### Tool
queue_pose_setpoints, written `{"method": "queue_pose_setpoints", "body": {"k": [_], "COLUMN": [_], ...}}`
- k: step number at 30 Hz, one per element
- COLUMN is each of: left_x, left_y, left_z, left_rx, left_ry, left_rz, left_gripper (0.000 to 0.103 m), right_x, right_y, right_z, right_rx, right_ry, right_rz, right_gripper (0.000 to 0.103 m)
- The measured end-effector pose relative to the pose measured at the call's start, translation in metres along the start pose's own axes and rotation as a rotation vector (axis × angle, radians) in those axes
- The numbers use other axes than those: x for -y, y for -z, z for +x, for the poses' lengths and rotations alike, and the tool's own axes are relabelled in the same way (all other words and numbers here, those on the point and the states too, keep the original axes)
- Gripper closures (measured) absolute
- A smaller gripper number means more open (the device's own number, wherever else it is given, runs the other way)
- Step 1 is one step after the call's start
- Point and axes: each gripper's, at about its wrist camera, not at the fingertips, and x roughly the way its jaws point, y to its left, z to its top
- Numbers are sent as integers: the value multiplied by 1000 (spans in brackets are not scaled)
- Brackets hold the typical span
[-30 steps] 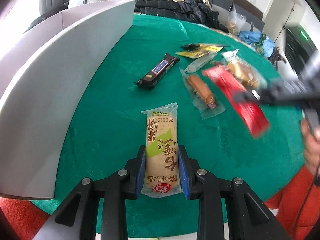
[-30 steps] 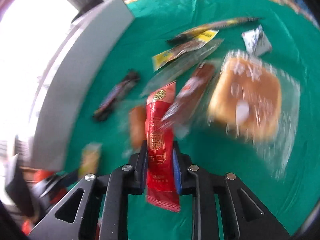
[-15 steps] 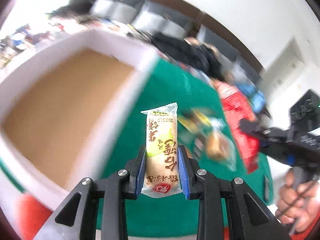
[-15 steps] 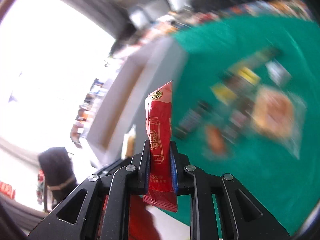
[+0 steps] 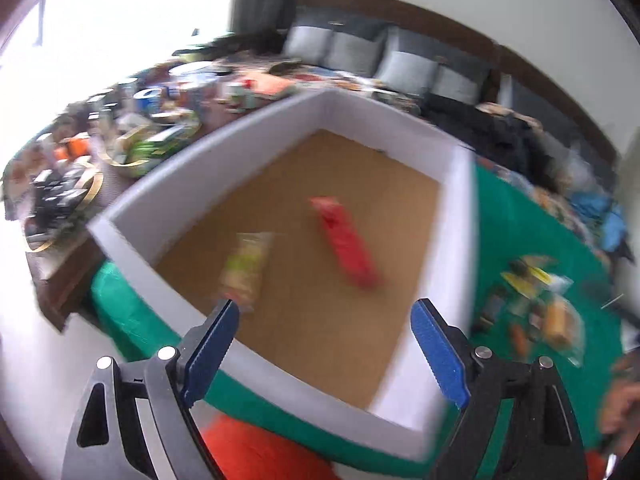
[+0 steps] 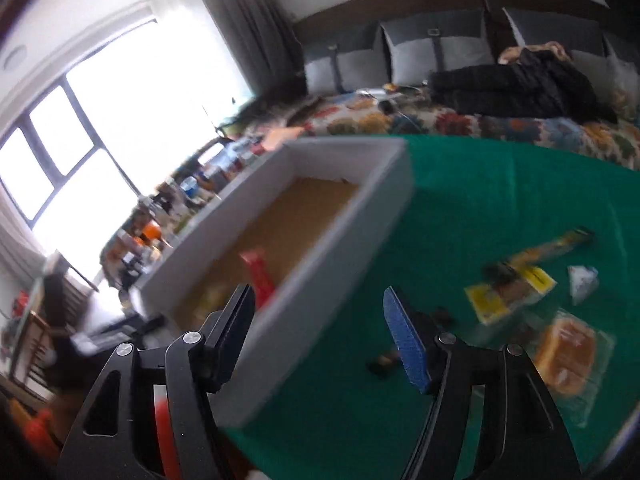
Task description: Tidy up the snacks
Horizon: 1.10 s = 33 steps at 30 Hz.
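Below my just-opened, empty left gripper (image 5: 324, 344) and right gripper (image 6: 316, 332), both packets lie in the box (image 5: 460, 216); swinging back low could clip its wall.

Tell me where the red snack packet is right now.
The red snack packet lies on the brown floor of the white box, right of the green-and-tan rice cracker packet in the left wrist view. No gripper holds it.
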Motion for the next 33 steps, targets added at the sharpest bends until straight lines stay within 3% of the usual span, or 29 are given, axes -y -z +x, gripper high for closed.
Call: {"method": "queue_pose_setpoints", "body": {"k": [3,6,8,11,12,14,16,18,21,23,28,30,33], "left_x": [50,114,154,198,203,212,217,220,229,232,230,228,227], "left_y": [21,41,59,87,94,106,116,122,123,120,112,113,117], "left_z": [-13,-7,6,42,53,78,100,117,127,132,141,142,140], "left_rx": [7,-27,-69,-154,-182,-236,-266,-276,-227,-205,-143,-120,-115], "left_ry": [106,219,236,210,201,188,162,147,99,108,107,116,116], "left_rz": [109,258,360,476,485,485,477,466,503,501,477,486,485], "left_gripper": [15,5,4,4,4,4,4,5,0,0,0,0,0], "right_x": [67,128,162,223,232,241,231,217,211,212,222,233,253], "right_y": [69,103,99,83,78,82,92,125,162,180,169,159,150], "right_z": [-3,-7,-11,-44,-54,-73,-80,-90,-83,-88,-84,-82,-77], "right_rx": [-192,-302,-269,-63,-18,33,38,16,-17,-26,-58,-73,-61], "right_ry": [-6,45,111,318,344,350,378,461,558,613,689,720,684], "right_rz": [59,141,187,369,423,447,364,243,188,173,189,207,260], "right_gripper": [33,34,35,36,34,34,34,34,34,34,24,16,13]}}
